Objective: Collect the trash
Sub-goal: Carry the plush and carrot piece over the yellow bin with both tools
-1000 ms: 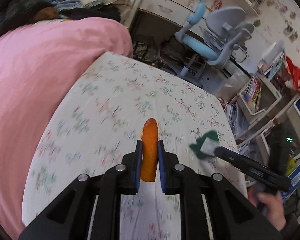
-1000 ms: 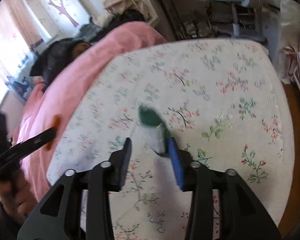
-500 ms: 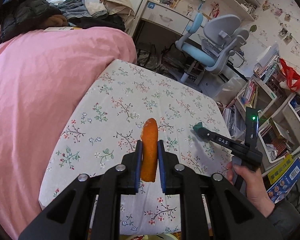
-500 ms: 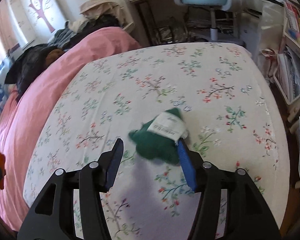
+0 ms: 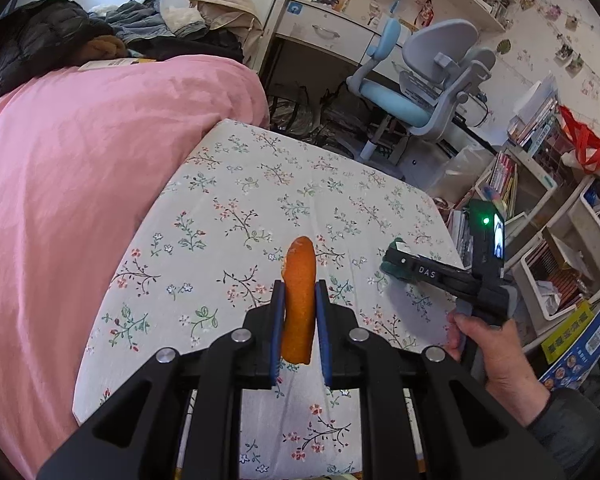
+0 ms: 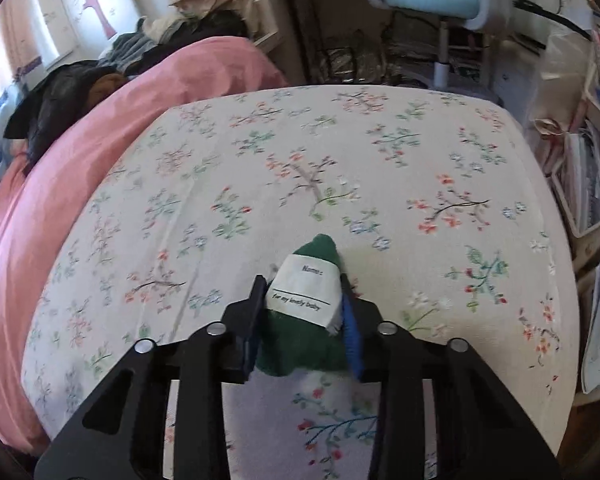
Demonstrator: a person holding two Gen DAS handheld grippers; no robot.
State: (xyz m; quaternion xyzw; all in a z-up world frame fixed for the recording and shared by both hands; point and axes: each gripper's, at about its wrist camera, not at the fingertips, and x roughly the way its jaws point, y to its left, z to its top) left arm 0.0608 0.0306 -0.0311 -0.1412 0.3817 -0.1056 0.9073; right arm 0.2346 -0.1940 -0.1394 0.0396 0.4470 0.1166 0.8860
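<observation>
Floral sheet (image 6: 340, 168) fills mid-frame, pink quilt (image 5: 80, 184) at left. Left gripper (image 5: 299, 300) is clamped on an orange peel (image 5: 299, 292) at lower centre. Right gripper (image 6: 304, 300), jaws just closing, pinches a green cloth scrap (image 6: 320, 250) with white label (image 6: 306, 290) on the sheet, lower centre.

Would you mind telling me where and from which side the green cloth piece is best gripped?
Grip the green cloth across its soft, bunched middle, just under the white label, coming steeply from above. It lies flat and limp on the floral sheet, so pinching its two sides gathers it. The right gripper has just been closing there.
</observation>
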